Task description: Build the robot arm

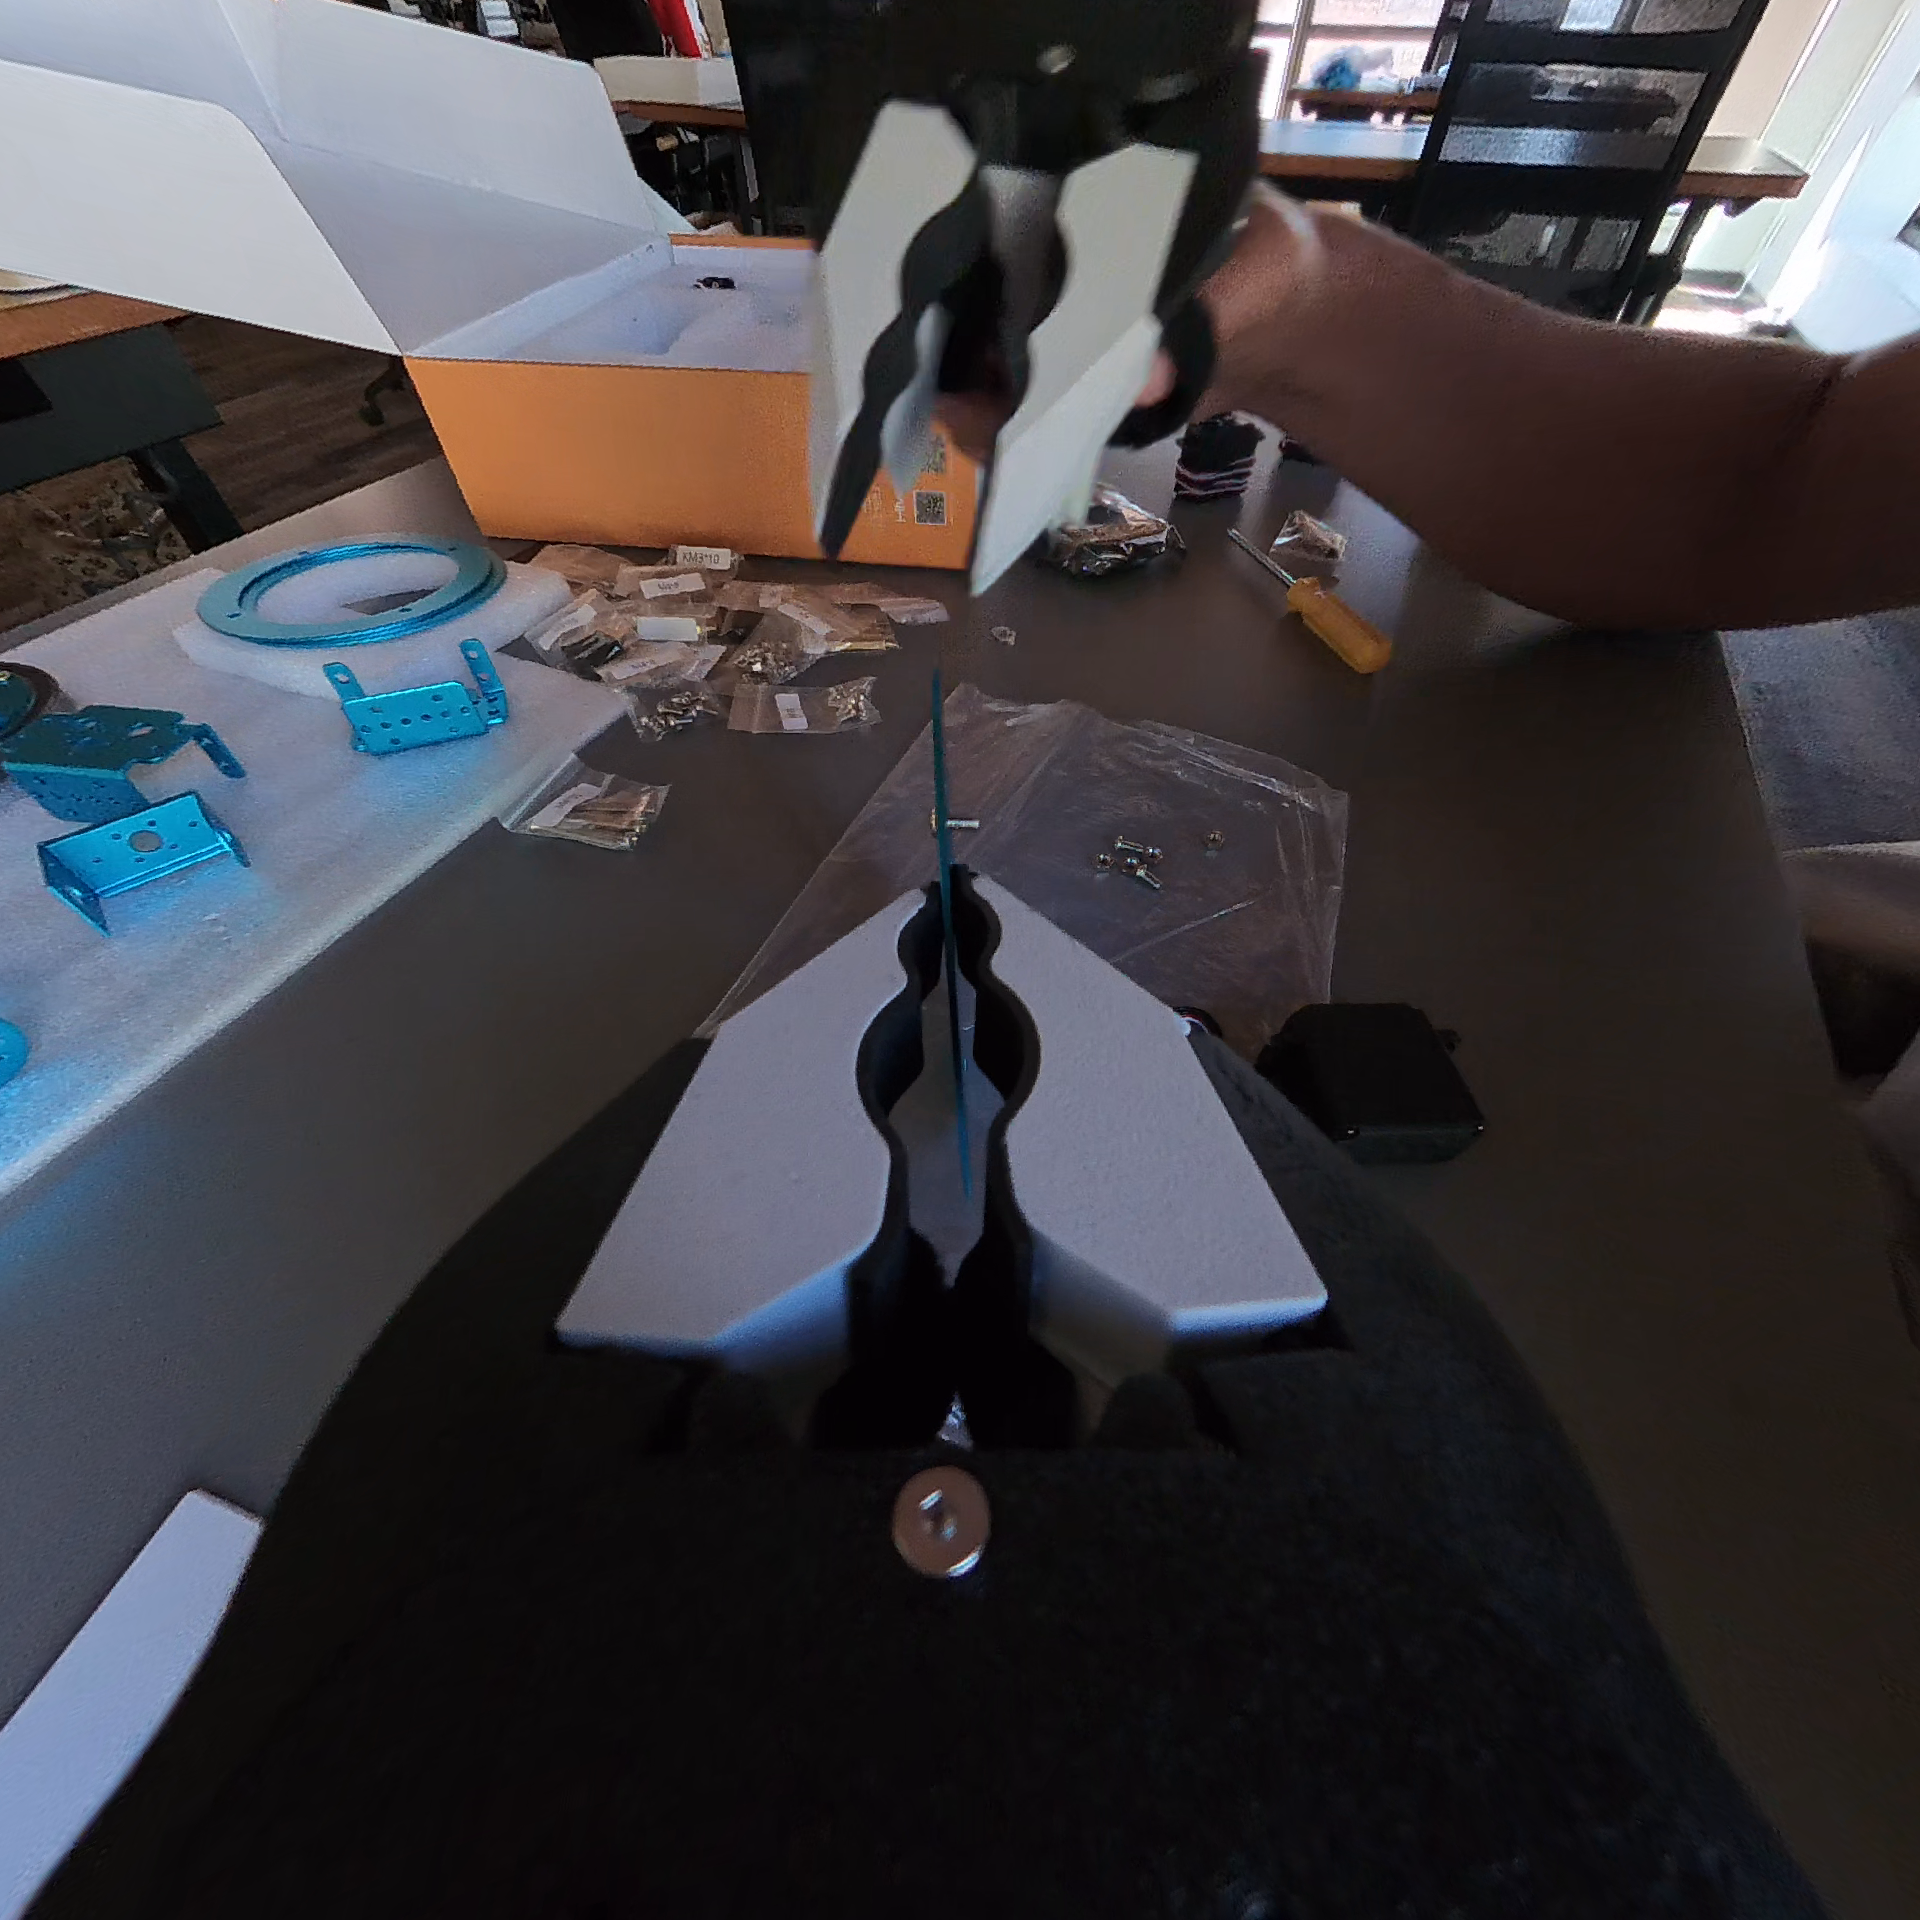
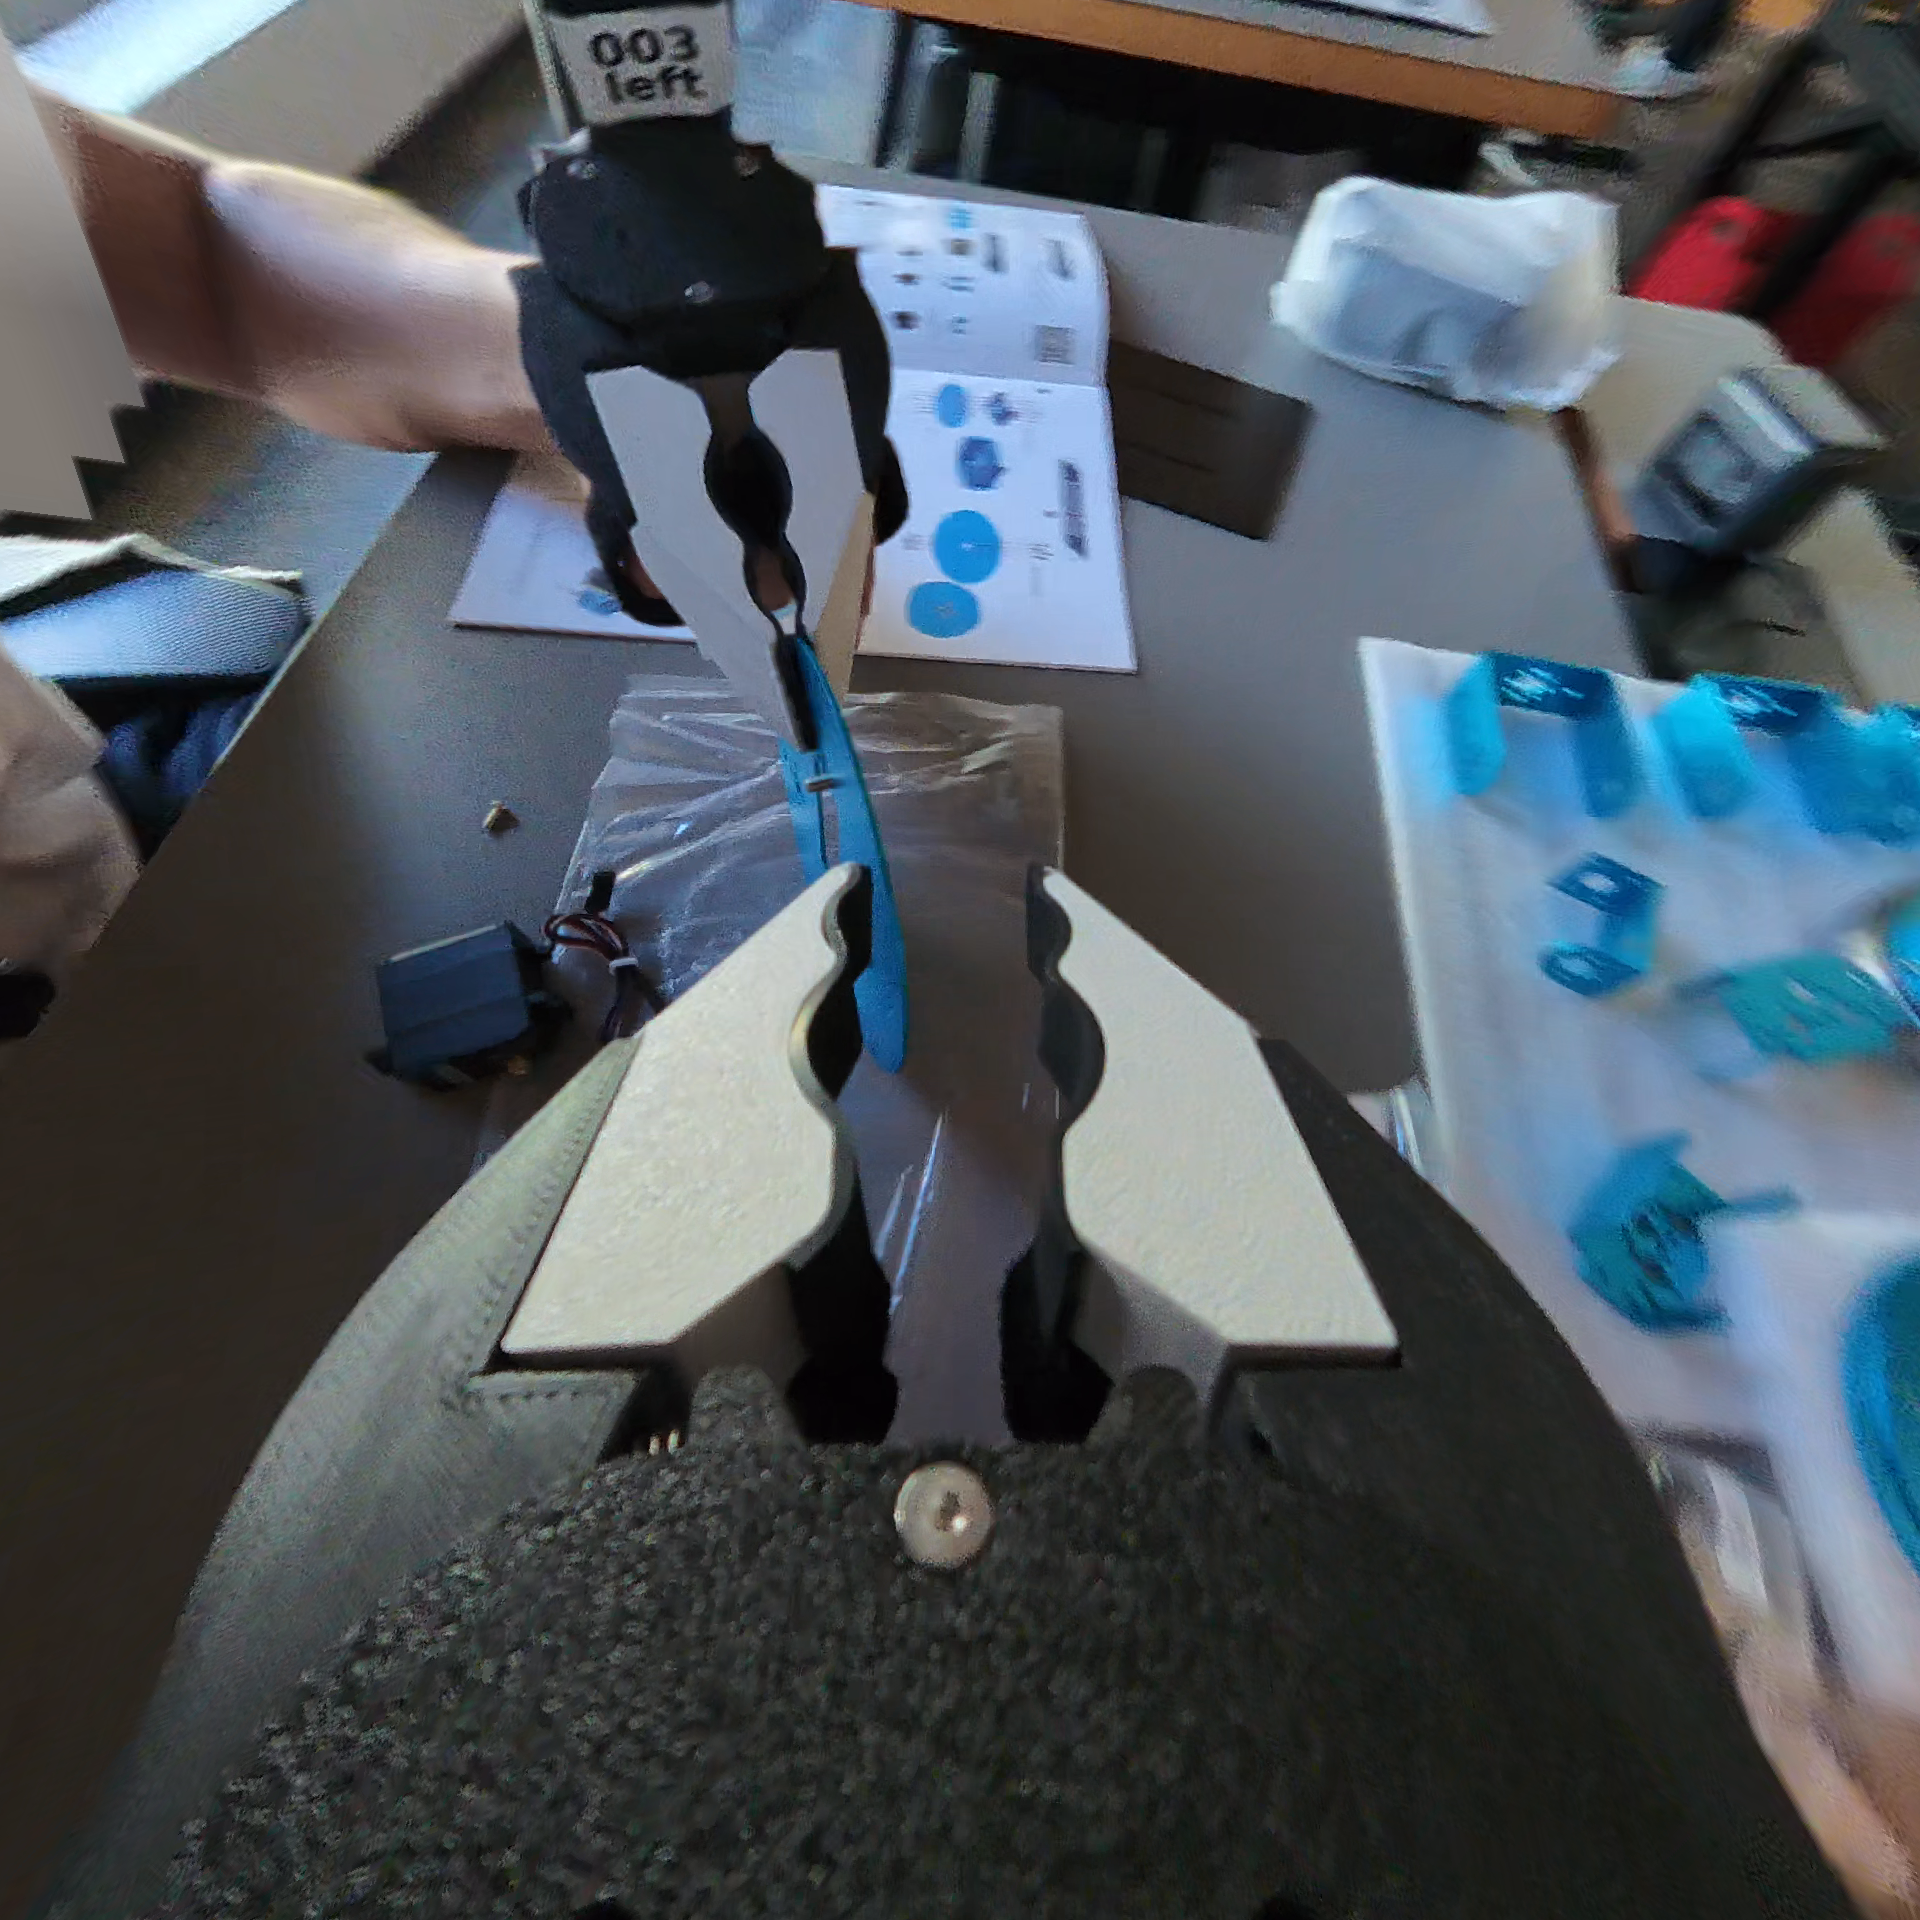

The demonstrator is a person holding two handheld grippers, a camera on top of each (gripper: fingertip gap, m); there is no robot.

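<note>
My left gripper (image 1: 951,883) is shut on a thin blue metal disc (image 1: 939,758), held upright and seen edge-on above the dark table. A small screw (image 1: 961,823) sticks through the disc. In the right wrist view the left gripper (image 2: 795,665) grips the disc (image 2: 847,831) by its upper edge, with the screw (image 2: 816,782) showing. My right gripper (image 2: 945,883) is open and empty, its left finger close beside the disc's lower edge. In the left wrist view the right gripper (image 1: 914,561) hangs open above and beyond the disc.
A clear plastic bag (image 1: 1143,810) with loose screws (image 1: 1127,862) lies under the disc. Nearby are a black servo (image 1: 1371,1081), a yellow screwdriver (image 1: 1330,618), screw packets (image 1: 727,644), an orange box (image 1: 623,457), blue brackets (image 1: 421,707) on white foam, and an open manual (image 2: 997,468). My hands' fingertips stand some 7 cm from each other.
</note>
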